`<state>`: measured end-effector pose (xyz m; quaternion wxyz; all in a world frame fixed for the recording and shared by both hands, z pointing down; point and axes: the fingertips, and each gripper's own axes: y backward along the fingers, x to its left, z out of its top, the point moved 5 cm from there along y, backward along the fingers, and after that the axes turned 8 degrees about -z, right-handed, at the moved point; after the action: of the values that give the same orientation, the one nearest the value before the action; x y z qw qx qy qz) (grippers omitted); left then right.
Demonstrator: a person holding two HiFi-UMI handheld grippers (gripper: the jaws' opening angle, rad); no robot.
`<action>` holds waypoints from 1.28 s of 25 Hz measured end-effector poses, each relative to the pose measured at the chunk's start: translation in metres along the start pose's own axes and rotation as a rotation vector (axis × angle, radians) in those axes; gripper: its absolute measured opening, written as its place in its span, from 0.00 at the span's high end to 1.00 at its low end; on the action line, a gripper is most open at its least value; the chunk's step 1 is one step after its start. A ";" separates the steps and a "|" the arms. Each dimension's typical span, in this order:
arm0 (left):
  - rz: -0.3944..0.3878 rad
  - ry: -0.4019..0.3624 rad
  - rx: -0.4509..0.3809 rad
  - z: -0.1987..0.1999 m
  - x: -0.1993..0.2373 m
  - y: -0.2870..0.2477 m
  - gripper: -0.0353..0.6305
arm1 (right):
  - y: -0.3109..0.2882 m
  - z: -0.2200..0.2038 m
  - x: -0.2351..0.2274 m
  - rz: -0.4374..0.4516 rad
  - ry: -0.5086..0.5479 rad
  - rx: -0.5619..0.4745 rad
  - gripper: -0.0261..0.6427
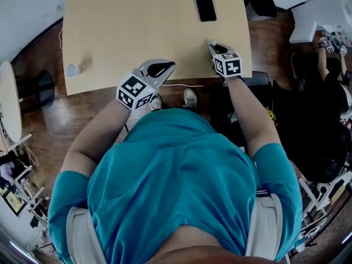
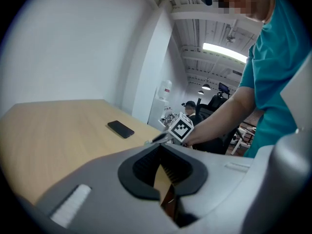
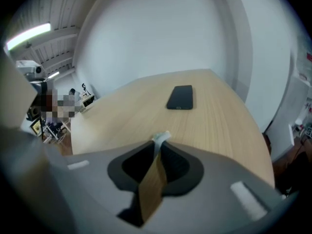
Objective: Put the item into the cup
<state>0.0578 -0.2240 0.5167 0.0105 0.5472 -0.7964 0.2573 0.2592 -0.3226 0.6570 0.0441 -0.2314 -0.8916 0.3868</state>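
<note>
Bright, even indoor light with no hard shadows; the pale counter is lit evenly and without glare. A ceiling strip light burns out to white in the left gripper view, and a second strip light does so in the right gripper view. Every view bulges like a fisheye, and both gripper views darken to black at the corners. Close to the lens, the right gripper and the small pale item at its fingers are soft and blurred
</note>
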 end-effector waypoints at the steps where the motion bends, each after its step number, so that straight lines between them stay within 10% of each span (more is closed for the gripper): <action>1: -0.009 0.004 0.008 -0.002 -0.001 -0.007 0.94 | 0.001 -0.001 0.000 0.004 0.014 -0.004 0.89; 13: -0.031 0.047 -0.007 0.001 0.000 -0.052 0.94 | 0.049 0.015 0.006 0.068 0.056 -0.089 0.92; 32: 0.307 0.094 -0.262 0.007 0.035 0.123 0.94 | 0.057 0.136 0.161 0.306 0.329 -0.192 0.92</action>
<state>-0.0621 -0.2248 0.4722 0.0792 0.4006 -0.8958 0.1754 0.1030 -0.3083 0.5054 0.1073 -0.4269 -0.8597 0.2594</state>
